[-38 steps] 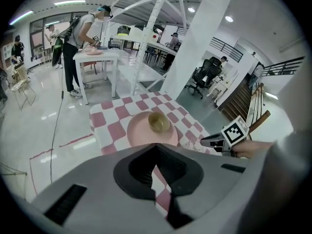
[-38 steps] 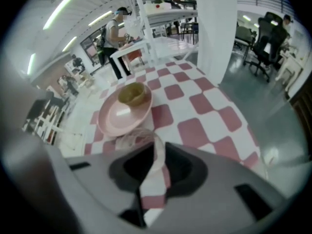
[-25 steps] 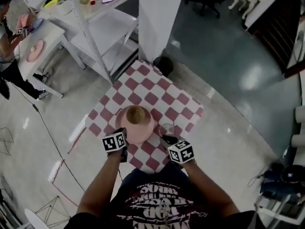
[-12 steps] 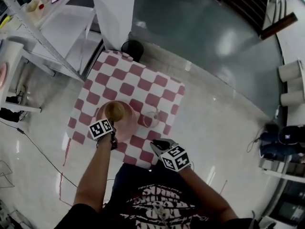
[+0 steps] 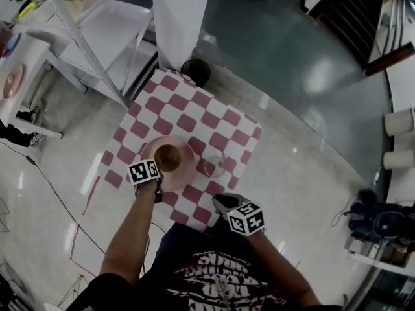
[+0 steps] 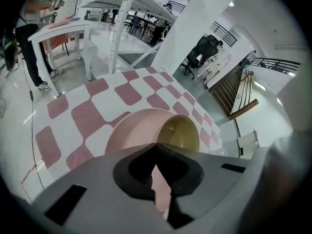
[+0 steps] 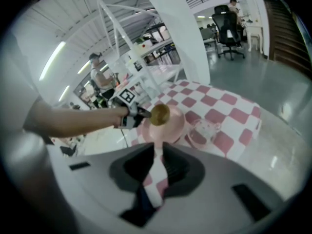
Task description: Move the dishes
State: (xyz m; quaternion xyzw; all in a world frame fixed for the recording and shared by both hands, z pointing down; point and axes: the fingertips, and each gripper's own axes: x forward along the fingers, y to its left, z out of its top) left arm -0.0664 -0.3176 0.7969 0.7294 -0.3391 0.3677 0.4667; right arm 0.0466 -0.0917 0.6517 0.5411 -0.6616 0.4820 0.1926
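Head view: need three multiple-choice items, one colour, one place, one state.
1. What colour is the bowl on the plate?
A. blue
B. olive-yellow
C. white

2. Where is the glass?
A. inside the bowl
B. on the checked cloth, right of the plate
C. stacked on the plate

3. What is the state of the left tool?
A. wide open above the glass
B. shut on the plate's near rim
C. wide open over the bowl

Answers:
1 B: the bowl looks olive-yellow against the pink plate.
2 B: the glass stands on the cloth beside the plate's right edge.
3 B: its jaws have just closed, and they meet where the pink rim runs in between them.
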